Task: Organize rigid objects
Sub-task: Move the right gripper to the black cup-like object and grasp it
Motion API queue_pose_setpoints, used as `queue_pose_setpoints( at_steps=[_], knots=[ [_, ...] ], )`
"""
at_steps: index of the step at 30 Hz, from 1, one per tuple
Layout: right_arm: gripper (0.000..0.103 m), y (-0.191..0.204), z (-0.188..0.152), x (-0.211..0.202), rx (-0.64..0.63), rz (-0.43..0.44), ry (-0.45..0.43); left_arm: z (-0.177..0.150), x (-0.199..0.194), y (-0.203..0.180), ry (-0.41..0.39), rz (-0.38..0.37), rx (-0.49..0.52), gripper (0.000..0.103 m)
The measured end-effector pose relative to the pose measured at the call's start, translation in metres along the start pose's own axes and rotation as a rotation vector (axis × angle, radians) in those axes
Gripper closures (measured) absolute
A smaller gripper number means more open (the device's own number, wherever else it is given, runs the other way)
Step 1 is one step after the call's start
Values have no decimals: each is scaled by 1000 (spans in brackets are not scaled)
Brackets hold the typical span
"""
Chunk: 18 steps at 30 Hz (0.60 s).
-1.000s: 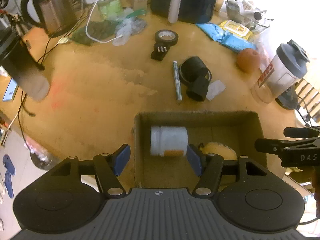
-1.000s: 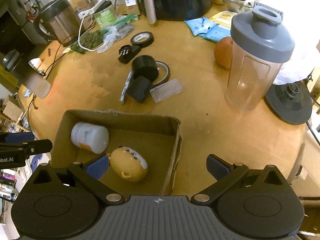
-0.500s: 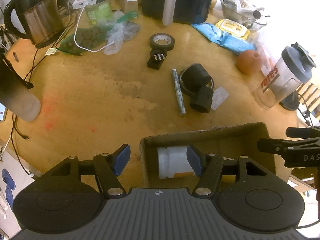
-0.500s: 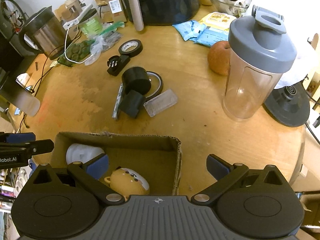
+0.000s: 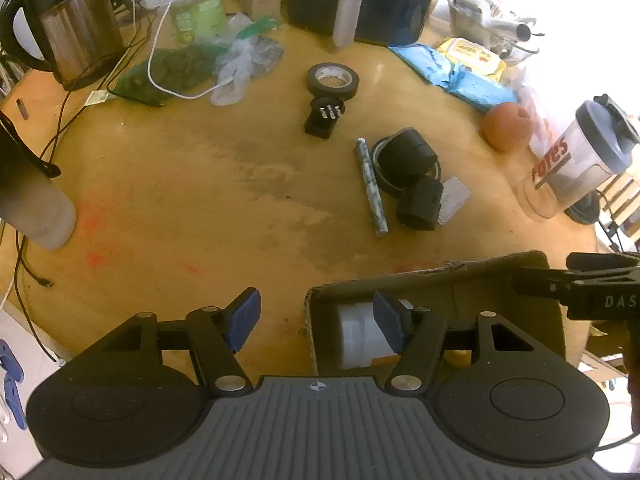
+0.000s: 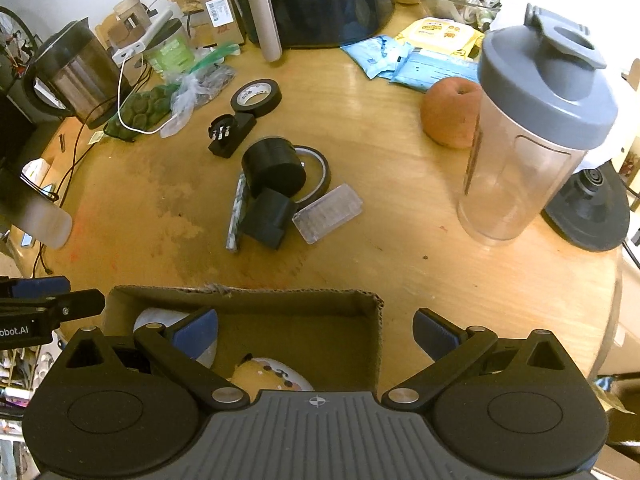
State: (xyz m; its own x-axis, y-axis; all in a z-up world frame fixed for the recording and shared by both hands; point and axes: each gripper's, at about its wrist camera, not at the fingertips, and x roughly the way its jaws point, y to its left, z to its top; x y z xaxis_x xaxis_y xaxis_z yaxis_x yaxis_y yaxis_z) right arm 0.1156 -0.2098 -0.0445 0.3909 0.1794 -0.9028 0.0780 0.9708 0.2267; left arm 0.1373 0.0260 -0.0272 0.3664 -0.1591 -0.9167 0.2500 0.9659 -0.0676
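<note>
Two handheld grippers hung over a cluttered round wooden desk point(image 5: 168, 184) where rigid items awaited sorting. The left gripper point(image 5: 316, 322), at the bottom of the left wrist view, stood with its blue pads spread and pinching nothing; one pad was over bare desk, the other over the near left corner of a cardboard box point(image 5: 440, 276). A white jar point(image 5: 356, 336) lay on its side inside that box, at lower centre of the frame.

In the right wrist view the right gripper point(image 6: 316, 334) was likewise spread wide and empty, straddling the right wall of the box point(image 6: 304, 298): its left pad was above the inside, its right pad over the desk beyond. A yellow toy point(image 6: 260, 374) with a white patch lay in the box at the bottom of the frame, the white jar point(image 6: 154, 316) partly hidden at lower left.

Loose on the desk at mid-frame were a black cylinder point(image 6: 274, 170) resting on a tape ring, a black block point(image 6: 268, 218) just below it, a speckled pen point(image 6: 236, 216) to their left and a clear plastic case point(image 6: 328, 214) to their right. Higher up lay a roll of black tape point(image 6: 256, 96) and a black plug point(image 6: 230, 132). A grey-lidded shaker bottle point(image 6: 536, 132) stood at the right, an orange fruit point(image 6: 450, 114) just left of it.
</note>
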Motion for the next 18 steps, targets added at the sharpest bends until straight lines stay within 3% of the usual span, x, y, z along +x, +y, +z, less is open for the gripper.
queue_pose_setpoints(
  at_steps=[18],
  knots=[
    [0, 21, 36, 29, -116, 61, -2, -1, -1, 20, -7, 13, -94, 41]
  ],
)
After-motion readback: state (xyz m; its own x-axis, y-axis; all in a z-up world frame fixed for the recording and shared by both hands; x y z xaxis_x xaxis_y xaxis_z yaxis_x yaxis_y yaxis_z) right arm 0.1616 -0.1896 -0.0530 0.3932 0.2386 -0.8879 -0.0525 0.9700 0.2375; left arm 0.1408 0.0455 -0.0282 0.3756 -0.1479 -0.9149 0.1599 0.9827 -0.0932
